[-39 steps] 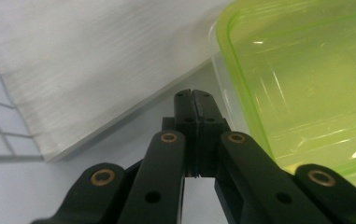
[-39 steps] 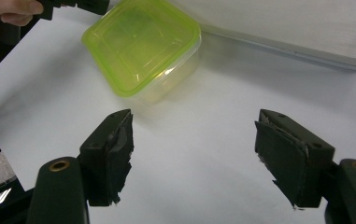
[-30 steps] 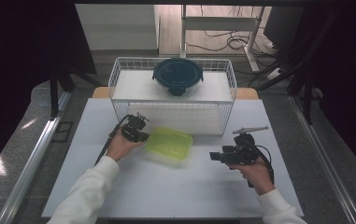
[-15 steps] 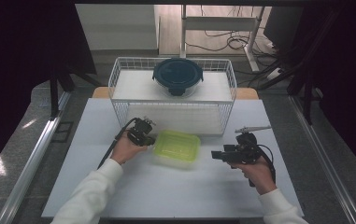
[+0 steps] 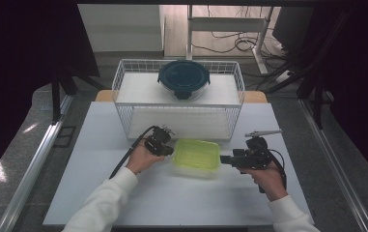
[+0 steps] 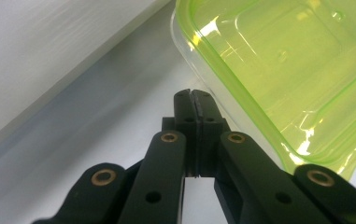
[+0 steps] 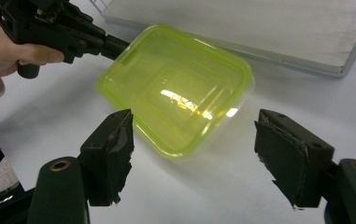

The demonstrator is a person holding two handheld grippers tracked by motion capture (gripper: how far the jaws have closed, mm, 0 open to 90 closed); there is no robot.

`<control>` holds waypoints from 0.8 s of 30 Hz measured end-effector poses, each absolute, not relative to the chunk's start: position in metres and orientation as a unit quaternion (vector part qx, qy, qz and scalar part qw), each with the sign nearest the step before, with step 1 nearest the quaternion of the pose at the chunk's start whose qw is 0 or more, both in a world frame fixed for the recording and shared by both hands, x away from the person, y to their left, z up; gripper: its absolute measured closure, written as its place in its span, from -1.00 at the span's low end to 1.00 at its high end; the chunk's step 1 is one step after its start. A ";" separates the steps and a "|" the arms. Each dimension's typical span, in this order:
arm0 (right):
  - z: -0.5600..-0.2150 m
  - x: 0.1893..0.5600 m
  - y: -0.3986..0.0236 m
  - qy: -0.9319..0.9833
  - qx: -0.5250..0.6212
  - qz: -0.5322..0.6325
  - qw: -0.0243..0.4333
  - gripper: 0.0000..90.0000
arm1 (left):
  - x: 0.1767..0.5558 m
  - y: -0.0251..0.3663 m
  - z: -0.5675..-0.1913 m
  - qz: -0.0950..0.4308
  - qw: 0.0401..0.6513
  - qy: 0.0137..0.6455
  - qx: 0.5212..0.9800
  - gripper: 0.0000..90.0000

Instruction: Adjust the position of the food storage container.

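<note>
A translucent green rectangular container (image 5: 197,154) lies on the white table (image 5: 99,159), in front of the wire basket. My left gripper (image 5: 170,150) is shut with nothing in it, and its closed tips rest against the container's left edge. In the left gripper view the closed jaws (image 6: 192,99) sit beside the container's rim (image 6: 278,70). My right gripper (image 5: 225,159) is open just right of the container. In the right gripper view the right gripper (image 7: 194,154) faces the container (image 7: 175,88), its pads apart from it. The left gripper (image 7: 119,45) touches the container's far corner there.
A white wire basket (image 5: 123,92) stands at the back of the table, with a dark round lidded bowl (image 5: 184,77) on top of it. A white board (image 7: 278,28) lies under the basket. Cables trail from both grippers.
My left gripper has moved to the right and pushed the green container along the table toward my right gripper. The right gripper has stayed where it was.
</note>
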State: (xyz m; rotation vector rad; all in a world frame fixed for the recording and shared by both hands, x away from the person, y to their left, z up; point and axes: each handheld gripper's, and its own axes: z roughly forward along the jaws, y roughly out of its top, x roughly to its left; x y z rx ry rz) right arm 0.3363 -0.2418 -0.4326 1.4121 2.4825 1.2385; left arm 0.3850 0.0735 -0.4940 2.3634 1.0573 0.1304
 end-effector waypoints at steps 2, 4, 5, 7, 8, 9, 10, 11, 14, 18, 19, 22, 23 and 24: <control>-0.433 0.336 -0.242 0.798 0.453 0.398 0.014 -0.38 | 0.385 0.066 -0.494 0.043 0.272 0.388 0.879 1.00; -0.433 0.336 -0.242 0.797 0.453 0.398 0.014 -0.38 | 0.385 0.064 -0.494 0.042 0.272 0.387 0.880 1.00; -0.432 0.337 -0.243 0.797 0.454 0.398 0.014 -0.38 | 0.385 0.060 -0.495 0.040 0.274 0.387 0.880 1.00; -0.432 0.337 -0.244 0.797 0.454 0.398 0.015 -0.38 | 0.384 0.056 -0.496 0.038 0.274 0.385 0.881 1.00; -0.432 0.337 -0.244 0.796 0.455 0.398 0.015 -0.38 | 0.384 0.056 -0.496 0.038 0.274 0.385 0.881 1.00; -0.432 0.337 -0.244 0.796 0.455 0.399 0.014 -0.38 | 0.384 0.053 -0.496 0.036 0.275 0.383 0.881 1.00; -0.432 0.337 -0.244 0.796 0.455 0.399 0.014 -0.38 | 0.384 0.053 -0.496 0.036 0.275 0.383 0.881 1.00; -0.432 0.337 -0.245 0.796 0.455 0.398 0.015 -0.38 | 0.384 0.051 -0.496 0.036 0.276 0.381 0.882 1.00; -0.432 0.338 -0.246 0.795 0.457 0.399 0.015 -0.38 | 0.384 0.048 -0.497 0.036 0.276 0.380 0.882 1.00; -0.432 0.338 -0.246 0.795 0.456 0.399 0.016 -0.38 | 0.385 0.045 -0.497 0.033 0.277 0.380 0.882 1.00; -0.432 0.338 -0.246 0.795 0.457 0.399 0.016 -0.38 | 0.385 0.044 -0.497 0.031 0.278 0.380 0.882 1.00; -0.432 0.338 -0.247 0.795 0.457 0.399 0.017 -0.38 | 0.385 0.042 -0.497 0.026 0.281 0.380 0.881 1.00; -0.432 0.339 -0.247 0.794 0.458 0.399 0.016 -0.38 | 0.385 0.041 -0.497 0.028 0.280 0.373 0.884 1.00; -0.432 0.339 -0.248 0.794 0.459 0.399 0.016 -0.38 | 0.384 0.039 -0.497 0.028 0.280 0.373 0.884 1.00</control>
